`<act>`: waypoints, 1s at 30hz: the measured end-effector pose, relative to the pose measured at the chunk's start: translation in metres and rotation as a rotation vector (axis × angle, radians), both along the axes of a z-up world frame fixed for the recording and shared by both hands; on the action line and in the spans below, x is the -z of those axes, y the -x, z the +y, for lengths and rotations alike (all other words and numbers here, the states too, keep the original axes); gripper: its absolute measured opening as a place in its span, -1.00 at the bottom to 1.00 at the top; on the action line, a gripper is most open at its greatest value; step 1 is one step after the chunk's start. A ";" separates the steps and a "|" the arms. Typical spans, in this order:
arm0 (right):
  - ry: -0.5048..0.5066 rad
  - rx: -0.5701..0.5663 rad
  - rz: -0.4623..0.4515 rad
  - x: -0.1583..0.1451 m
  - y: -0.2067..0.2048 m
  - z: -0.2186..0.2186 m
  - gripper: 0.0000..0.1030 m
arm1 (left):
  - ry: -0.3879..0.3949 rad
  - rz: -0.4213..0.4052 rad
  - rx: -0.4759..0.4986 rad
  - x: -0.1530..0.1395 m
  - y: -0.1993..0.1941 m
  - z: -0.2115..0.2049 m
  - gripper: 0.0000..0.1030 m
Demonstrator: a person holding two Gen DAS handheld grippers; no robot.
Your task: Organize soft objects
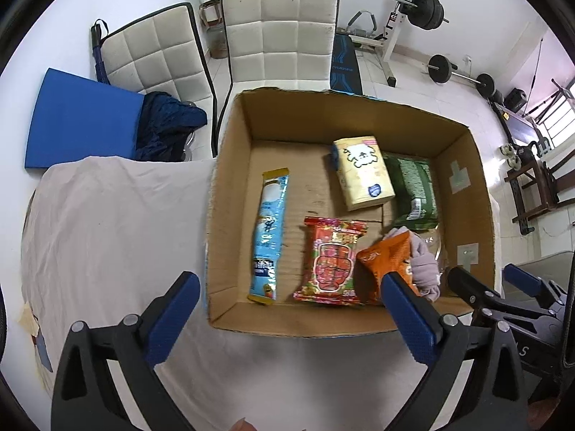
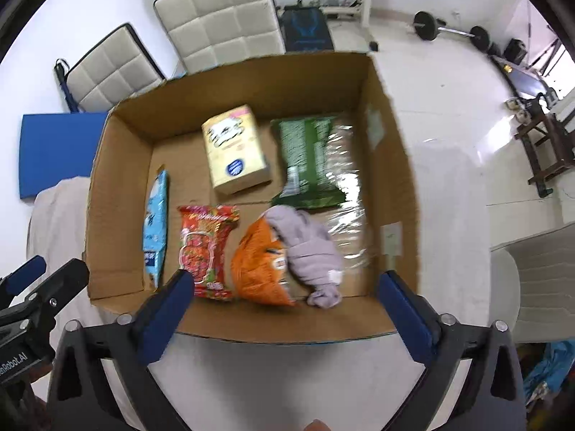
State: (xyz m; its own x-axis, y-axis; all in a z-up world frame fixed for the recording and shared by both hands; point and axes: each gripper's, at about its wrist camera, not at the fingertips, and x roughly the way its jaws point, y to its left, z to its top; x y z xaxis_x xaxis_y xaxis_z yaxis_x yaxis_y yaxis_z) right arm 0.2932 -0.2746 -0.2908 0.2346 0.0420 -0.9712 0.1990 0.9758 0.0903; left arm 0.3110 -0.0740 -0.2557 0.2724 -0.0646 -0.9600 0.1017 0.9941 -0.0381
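Observation:
An open cardboard box [image 1: 230, 194] [image 2: 118, 194] on a white-clothed table holds a long blue packet [image 1: 268, 237] [image 2: 156, 222], a red snack bag [image 1: 332, 260] [image 2: 205, 248], an orange bag [image 1: 386, 262] [image 2: 257, 265], a crumpled lilac cloth [image 1: 424, 262] [image 2: 312, 251], a yellow tissue pack [image 1: 363, 172] [image 2: 235, 147] and a green packet [image 1: 415, 186] [image 2: 309, 158]. My left gripper [image 1: 291, 287] is open and empty above the box's near edge. My right gripper [image 2: 284, 283] is open and empty above the near edge, in front of the orange bag and cloth.
The white tablecloth [image 1: 107, 237] stretches left of the box. Two white padded chairs [image 1: 280, 36] [image 1: 158, 57] stand behind the table, with a blue mat [image 1: 79, 122] and dark cloth [image 1: 169, 122]. Gym weights [image 1: 427, 7] lie on the floor beyond.

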 end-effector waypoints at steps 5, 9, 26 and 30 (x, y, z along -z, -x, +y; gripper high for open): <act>0.031 0.007 -0.019 -0.016 0.011 -0.011 1.00 | 0.012 -0.015 -0.003 -0.012 0.006 -0.009 1.00; 0.040 0.004 -0.048 -0.035 0.026 -0.016 1.00 | 0.014 -0.051 -0.005 -0.031 0.018 -0.015 1.00; 0.061 0.025 -0.265 -0.183 0.179 -0.040 1.00 | 0.011 -0.282 0.001 -0.167 0.156 -0.022 1.00; 0.058 0.001 -0.308 -0.219 0.217 -0.034 1.00 | 0.031 -0.278 0.005 -0.183 0.181 -0.017 1.00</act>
State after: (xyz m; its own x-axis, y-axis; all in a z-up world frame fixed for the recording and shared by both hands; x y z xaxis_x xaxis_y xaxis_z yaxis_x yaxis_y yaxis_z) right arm 0.0758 -0.3084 -0.0719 0.5184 -0.0117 -0.8551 0.1721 0.9809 0.0909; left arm 0.1304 -0.0906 -0.0724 0.5250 -0.0949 -0.8458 0.1178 0.9923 -0.0382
